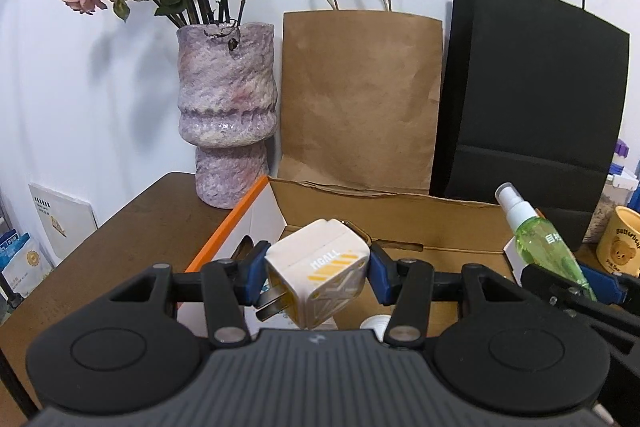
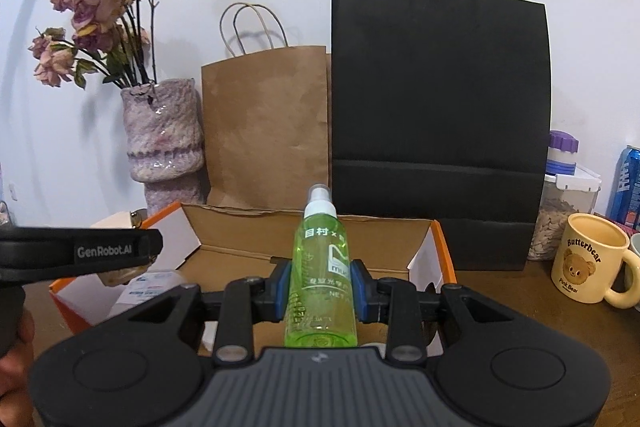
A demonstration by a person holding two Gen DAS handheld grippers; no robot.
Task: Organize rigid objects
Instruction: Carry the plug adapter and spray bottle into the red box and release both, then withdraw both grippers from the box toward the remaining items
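The white plug adapter (image 1: 318,277), printed "MCALL" above yellow stripes, is clamped between the blue pads of the left gripper (image 1: 316,277), tilted with its metal prongs pointing down and to the left, held over the open cardboard box (image 1: 400,223) with orange-edged flaps. The right gripper (image 2: 320,291) is clenched on a green spray bottle (image 2: 321,279) that stands upright between its pads, white nozzle on top; the label carries Chinese characters, partly "目村", and the letters "mu" on a white patch. It too is held over the box, to the right of the adapter. In the right wrist view the left gripper's body crosses from the left edge, marked "GenRobot.AI". Beyond the box, against the white wall, stand a brown paper bag (image 1: 360,99) and a black paper bag (image 2: 440,123), and at far left a mottled purple vase (image 1: 226,115) of dried roses. On the desk (image 1: 140,227) at right sits a cream mug (image 2: 590,263) reading "Butterbear" and "Pink Bear" around a bear face, near a blue can (image 2: 628,183).
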